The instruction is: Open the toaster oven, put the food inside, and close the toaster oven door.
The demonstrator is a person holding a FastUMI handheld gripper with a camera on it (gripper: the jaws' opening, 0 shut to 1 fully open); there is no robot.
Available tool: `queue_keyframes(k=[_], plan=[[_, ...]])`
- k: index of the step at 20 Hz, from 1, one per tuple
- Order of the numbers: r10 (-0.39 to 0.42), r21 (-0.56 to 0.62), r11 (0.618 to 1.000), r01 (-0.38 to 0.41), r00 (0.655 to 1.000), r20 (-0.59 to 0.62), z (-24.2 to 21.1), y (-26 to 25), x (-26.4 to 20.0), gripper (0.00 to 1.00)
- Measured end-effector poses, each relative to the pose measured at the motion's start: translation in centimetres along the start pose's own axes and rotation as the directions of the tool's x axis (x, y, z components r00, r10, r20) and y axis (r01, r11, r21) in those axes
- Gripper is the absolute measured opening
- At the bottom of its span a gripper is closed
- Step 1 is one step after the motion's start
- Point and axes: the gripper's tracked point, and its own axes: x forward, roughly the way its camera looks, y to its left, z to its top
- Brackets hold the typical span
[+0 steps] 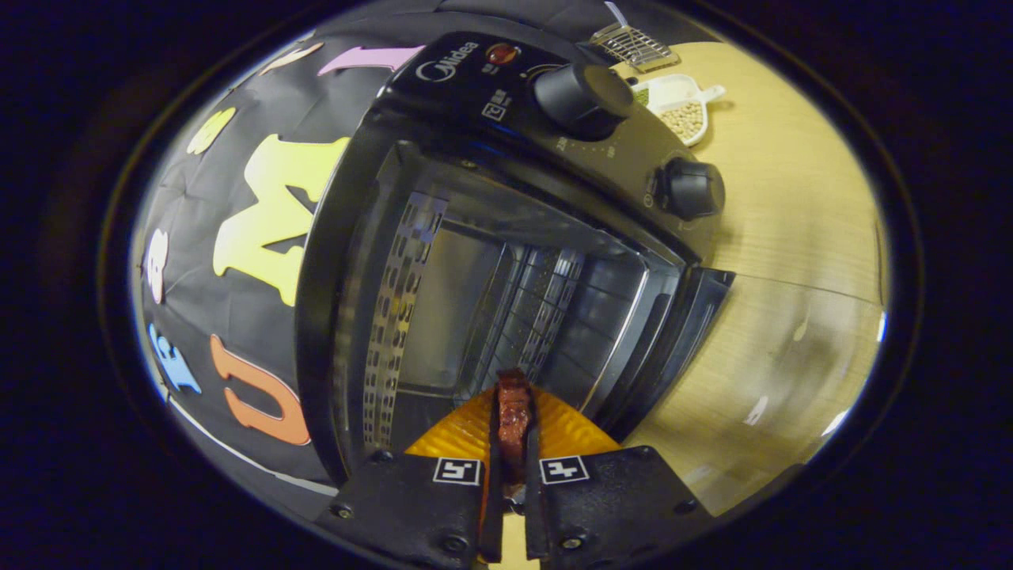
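Insertion step in hand: gripper (513, 443) jaws stand narrow, clamped on the reddish-brown food (514, 416), at the mouth of the open toaster oven (506, 261), whose cavity lies at 12 o'clock; next move calls for advancing inward, then releasing onto the rack.

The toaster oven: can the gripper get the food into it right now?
Probably yes. The toaster oven has its door open, and the gripper, shut on the food, sits right at the opening. Nothing seems to block the way inside.
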Motion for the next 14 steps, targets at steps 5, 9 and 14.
queue_keyframes(k=[5, 9, 14], plan=[[-0.077, -0.253, 0.964, 0.077, 0.997, 0.008, 0.0, -0.3, 0.2, 0.20], [-0.186, -0.505, 0.844, 0.180, 0.982, 0.041, 1.0, -1.6, -0.1, 0.47], [-0.238, -0.676, 0.699, 0.234, 0.967, 0.088, 1.4, -2.8, -1.6, 0.81]])
